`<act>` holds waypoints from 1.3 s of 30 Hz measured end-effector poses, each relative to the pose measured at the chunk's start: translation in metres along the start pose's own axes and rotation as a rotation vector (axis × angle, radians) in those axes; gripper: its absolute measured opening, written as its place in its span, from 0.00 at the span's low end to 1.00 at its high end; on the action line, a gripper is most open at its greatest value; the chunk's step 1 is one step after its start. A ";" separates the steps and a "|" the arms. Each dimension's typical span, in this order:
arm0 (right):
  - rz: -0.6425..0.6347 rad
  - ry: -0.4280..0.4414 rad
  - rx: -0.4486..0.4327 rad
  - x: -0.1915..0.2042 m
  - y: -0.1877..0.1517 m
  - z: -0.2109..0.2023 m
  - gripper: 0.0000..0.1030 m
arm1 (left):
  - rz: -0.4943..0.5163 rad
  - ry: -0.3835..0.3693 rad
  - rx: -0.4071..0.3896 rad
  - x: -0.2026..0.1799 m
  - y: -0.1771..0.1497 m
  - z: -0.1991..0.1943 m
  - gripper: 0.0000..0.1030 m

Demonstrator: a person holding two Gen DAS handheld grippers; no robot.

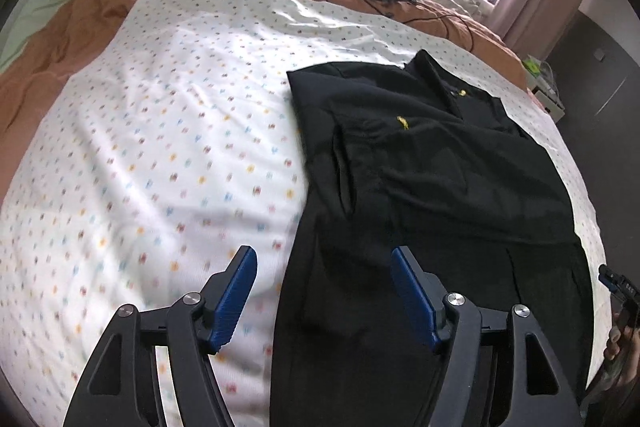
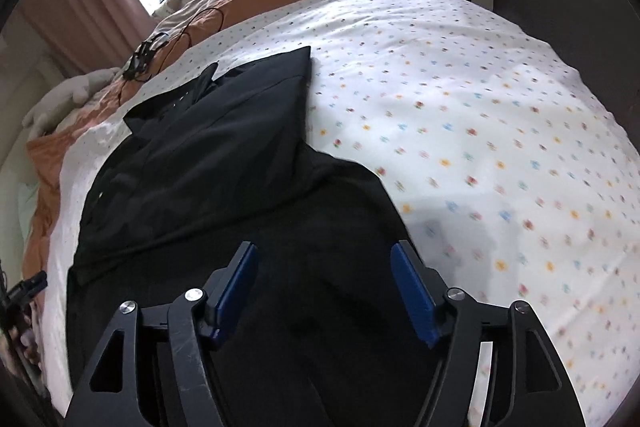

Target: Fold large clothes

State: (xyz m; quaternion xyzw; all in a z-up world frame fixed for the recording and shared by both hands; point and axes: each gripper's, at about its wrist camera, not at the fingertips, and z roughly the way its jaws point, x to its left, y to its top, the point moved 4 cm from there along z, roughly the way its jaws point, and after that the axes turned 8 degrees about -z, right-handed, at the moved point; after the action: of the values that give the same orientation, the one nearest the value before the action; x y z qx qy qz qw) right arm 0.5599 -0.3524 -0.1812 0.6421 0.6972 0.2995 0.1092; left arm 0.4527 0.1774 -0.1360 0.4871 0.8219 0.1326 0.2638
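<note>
Both hand-held grippers, left (image 1: 323,259) and right (image 2: 323,257), gape over the black shirt's (image 1: 420,163) near hem, collar far

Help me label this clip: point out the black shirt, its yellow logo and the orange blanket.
black shirt (image 1: 440,179), left wrist view, folded chest panel.
yellow logo (image 1: 403,123), left wrist view, the embroidery itself.
orange blanket (image 1: 100,7), left wrist view, crumpled stretch beside the dotted sheet.
</note>
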 end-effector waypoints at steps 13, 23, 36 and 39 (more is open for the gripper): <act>-0.002 -0.049 0.014 -0.051 -0.071 -0.047 0.74 | -0.020 -0.015 0.036 0.035 -0.088 -0.037 0.69; 0.000 -0.020 0.025 -0.079 -0.126 -0.071 0.63 | -0.054 -0.043 0.091 0.059 -0.150 -0.051 0.50; 0.057 0.118 0.037 -0.090 -0.193 -0.089 0.38 | -0.069 -0.128 0.173 0.068 -0.220 -0.065 0.34; 0.065 0.155 0.032 -0.089 -0.204 -0.093 0.37 | -0.085 -0.158 0.178 0.072 -0.232 -0.069 0.33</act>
State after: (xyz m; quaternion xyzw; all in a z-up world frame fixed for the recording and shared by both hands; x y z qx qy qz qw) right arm 0.3541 -0.4631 -0.2420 0.6408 0.6871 0.3405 0.0351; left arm 0.2160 0.1293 -0.2111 0.4820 0.8271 0.0092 0.2890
